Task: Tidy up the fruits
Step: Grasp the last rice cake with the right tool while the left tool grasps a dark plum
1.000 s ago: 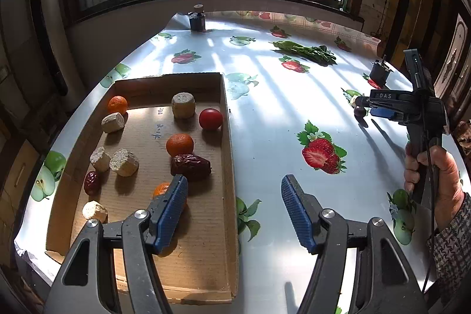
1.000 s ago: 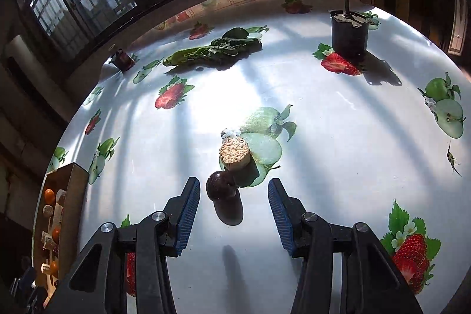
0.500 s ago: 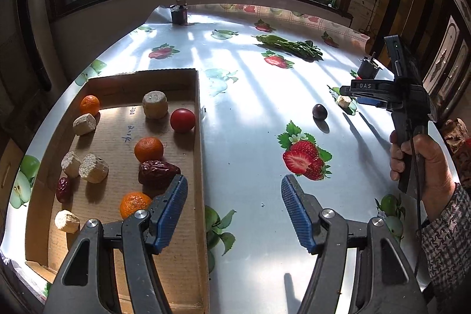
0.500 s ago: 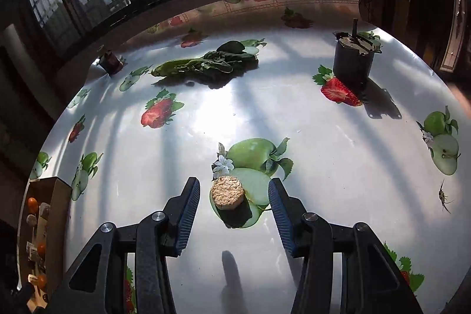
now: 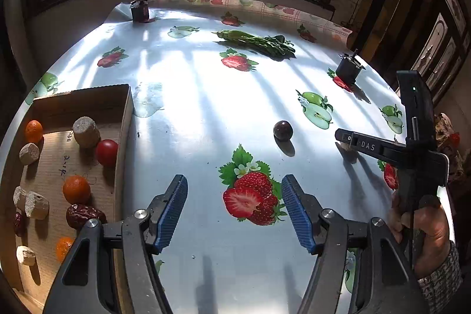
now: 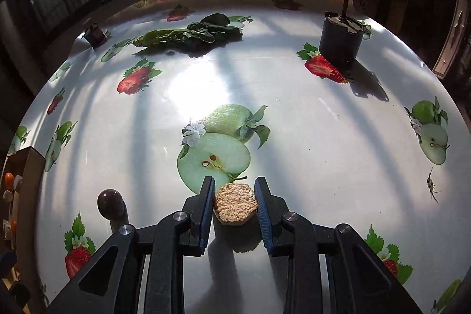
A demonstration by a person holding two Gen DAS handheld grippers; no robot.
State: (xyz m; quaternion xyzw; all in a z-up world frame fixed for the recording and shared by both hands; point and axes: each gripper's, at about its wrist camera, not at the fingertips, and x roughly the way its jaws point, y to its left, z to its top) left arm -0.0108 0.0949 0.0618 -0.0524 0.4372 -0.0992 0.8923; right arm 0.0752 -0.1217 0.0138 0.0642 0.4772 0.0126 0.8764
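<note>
Now the right hand-held gripper (image 6: 234,197) is clamped on a crumbly tan chunk (image 6: 235,207), pads touching both sides, low over the bench (image 6: 309,122). Dark plum (image 6: 111,201) sits just left. Left hand-held gripper (image 5: 234,209) hovers wide open w/ nothing in it, beside the cardboard tray (image 5: 125,119) of fruit.

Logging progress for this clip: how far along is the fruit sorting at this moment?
Mostly done: the cardboard box already holds oranges, a red fruit, dates and tan chunks. In hand: the right gripper is shut on a tan chunk just above the table. Left: that chunk and the dark fruit out on the table are not yet boxed. The left gripper is open and empty.
</note>
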